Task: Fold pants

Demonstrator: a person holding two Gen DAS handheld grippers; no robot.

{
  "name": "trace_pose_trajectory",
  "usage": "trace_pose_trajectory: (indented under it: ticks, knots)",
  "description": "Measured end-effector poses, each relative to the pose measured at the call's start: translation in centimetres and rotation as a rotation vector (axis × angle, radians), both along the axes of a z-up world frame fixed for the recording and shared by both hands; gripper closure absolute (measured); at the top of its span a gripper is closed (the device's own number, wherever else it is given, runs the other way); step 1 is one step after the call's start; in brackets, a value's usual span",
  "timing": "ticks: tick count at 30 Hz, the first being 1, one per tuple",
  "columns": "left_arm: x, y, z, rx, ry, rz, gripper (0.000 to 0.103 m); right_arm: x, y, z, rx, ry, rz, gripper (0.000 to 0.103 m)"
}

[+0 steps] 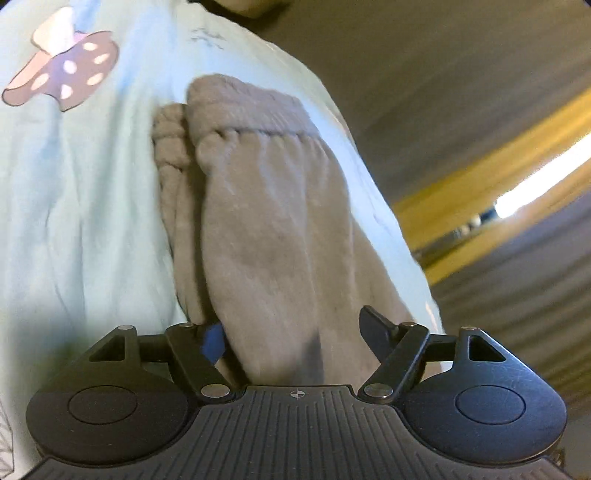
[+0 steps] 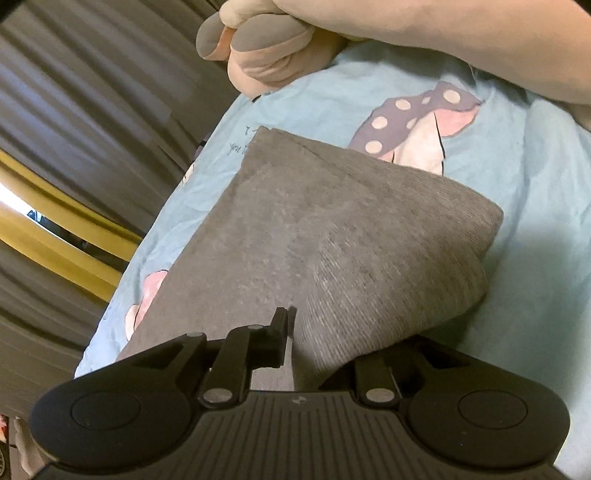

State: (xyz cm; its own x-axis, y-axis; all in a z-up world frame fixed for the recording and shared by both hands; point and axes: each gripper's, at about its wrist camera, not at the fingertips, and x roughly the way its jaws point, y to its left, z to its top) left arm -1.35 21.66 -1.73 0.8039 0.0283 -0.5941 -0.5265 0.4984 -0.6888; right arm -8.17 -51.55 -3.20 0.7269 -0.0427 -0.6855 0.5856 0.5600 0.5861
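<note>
The grey pants (image 1: 266, 229) lie bunched on a light blue sheet, their gathered waistband (image 1: 240, 122) at the far end. My left gripper (image 1: 295, 332) has its fingers spread wide, with the pants fabric running between them; I cannot tell if they press it. In the right wrist view the pants (image 2: 332, 236) lie folded flat with a rounded fold edge to the right. My right gripper (image 2: 321, 339) is closed on a fold of this fabric; the left finger (image 2: 279, 326) shows, the right one is hidden under cloth.
The light blue sheet (image 2: 517, 177) carries a spotted mushroom print (image 1: 70, 70). The person's arm (image 2: 443, 33) and gloved hand (image 2: 258, 40) cross the top of the right wrist view. Grey curtains (image 2: 74, 92) and a yellow strip (image 1: 480, 173) lie beyond the bed edge.
</note>
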Motion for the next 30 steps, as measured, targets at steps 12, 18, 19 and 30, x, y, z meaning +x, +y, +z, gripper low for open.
trace_pose_trajectory:
  ticks: [12,18,19,30]
  knots:
    - [-1.8,1.9,3.2,0.105,-0.04,-0.049,0.086,-0.2,0.5,6.6,-0.186,-0.186,0.021,0.098]
    - [-4.6,1.6,2.1,0.173,0.092,-0.013,0.054,0.5,-0.4,2.2,-0.279,0.219,0.046,0.084]
    - [-4.9,1.6,2.5,0.197,0.096,0.001,0.048,-0.2,-0.3,2.3,-0.295,0.219,0.008,0.075]
    - [-2.6,-6.4,9.4,0.613,0.045,-0.12,0.012,-0.3,4.6,9.6,-0.488,0.041,-0.098,0.013]
